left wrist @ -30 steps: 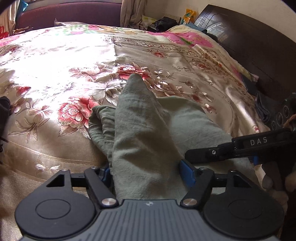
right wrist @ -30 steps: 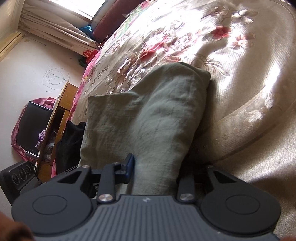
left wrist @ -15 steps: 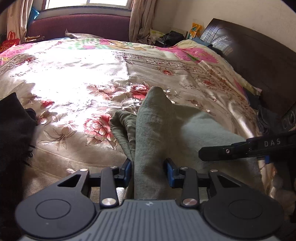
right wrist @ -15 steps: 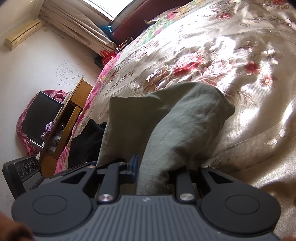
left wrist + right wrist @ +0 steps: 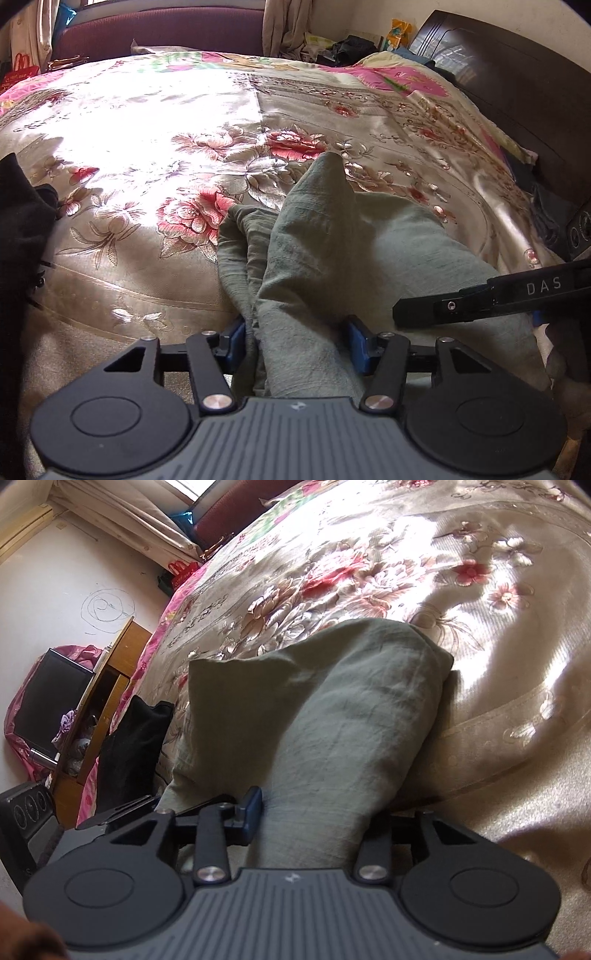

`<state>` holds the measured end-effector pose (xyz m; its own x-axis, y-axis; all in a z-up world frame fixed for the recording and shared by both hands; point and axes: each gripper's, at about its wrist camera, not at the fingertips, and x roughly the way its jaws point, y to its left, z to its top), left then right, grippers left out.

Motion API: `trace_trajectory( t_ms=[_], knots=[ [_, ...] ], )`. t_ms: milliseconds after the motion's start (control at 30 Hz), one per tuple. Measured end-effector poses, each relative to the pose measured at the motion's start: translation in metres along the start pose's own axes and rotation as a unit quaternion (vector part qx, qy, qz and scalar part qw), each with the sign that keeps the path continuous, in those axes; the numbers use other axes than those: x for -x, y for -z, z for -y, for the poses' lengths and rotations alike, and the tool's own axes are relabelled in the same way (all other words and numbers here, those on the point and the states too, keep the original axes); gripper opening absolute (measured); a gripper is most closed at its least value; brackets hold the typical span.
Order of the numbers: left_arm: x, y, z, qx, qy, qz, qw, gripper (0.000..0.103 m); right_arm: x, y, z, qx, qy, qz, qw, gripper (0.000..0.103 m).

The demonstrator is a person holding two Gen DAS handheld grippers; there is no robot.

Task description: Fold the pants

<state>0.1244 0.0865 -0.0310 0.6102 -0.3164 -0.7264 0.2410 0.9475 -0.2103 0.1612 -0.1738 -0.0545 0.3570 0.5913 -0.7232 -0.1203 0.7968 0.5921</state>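
Pants (image 5: 332,266) lie bunched on the bed (image 5: 147,129), near its edge. From the left wrist: the left gripper (image 5: 295,349) straddles a ridge of cloth, jaws opening, pads apart from it. Better to let go only once the fold lies flat.

From the right wrist: the right gripper (image 5: 314,823) is opening too, cloth between its jaws; the far pad is hidden. Smooth the fold afterwards.

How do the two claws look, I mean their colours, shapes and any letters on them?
The left claw has a dark grey ribbed body, two black round discs, black link bars with silver screws, and blue pads. The right claw has the same build. In the left wrist view, its black finger carries white letters "DAS". No cables or sleeves show.
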Motion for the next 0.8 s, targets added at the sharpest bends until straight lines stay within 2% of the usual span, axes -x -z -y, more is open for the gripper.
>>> trace_trajectory(
  t_ms=[100,233,400,467,567,800],
  knots=[
    [0.001,0.002,0.001,-0.007,0.000,0.004,1.0000,0.071,0.005,0.001,0.005,-0.010,-0.007,0.007,1.000,0.045],
    [0.005,0.005,-0.001,0.003,0.004,0.016,0.9999,0.071,0.025,0.000,0.010,0.004,0.007,0.038,0.999,0.046],
    [0.002,0.002,0.000,0.017,-0.003,0.023,0.9996,0.070,0.018,-0.006,0.007,0.015,0.023,0.021,0.999,0.047],
    [0.009,0.001,0.001,0.011,0.009,0.033,0.9994,0.066,0.021,-0.006,0.000,0.026,0.015,0.029,0.999,0.047],
    [0.010,0.003,-0.001,0.002,0.001,0.028,0.9996,0.066,0.025,-0.004,-0.003,0.046,0.026,0.033,0.998,0.047],
    [0.011,0.007,0.000,0.008,0.001,0.036,0.9993,0.065,0.030,-0.006,0.005,0.039,0.031,0.031,0.998,0.047]
  ],
)
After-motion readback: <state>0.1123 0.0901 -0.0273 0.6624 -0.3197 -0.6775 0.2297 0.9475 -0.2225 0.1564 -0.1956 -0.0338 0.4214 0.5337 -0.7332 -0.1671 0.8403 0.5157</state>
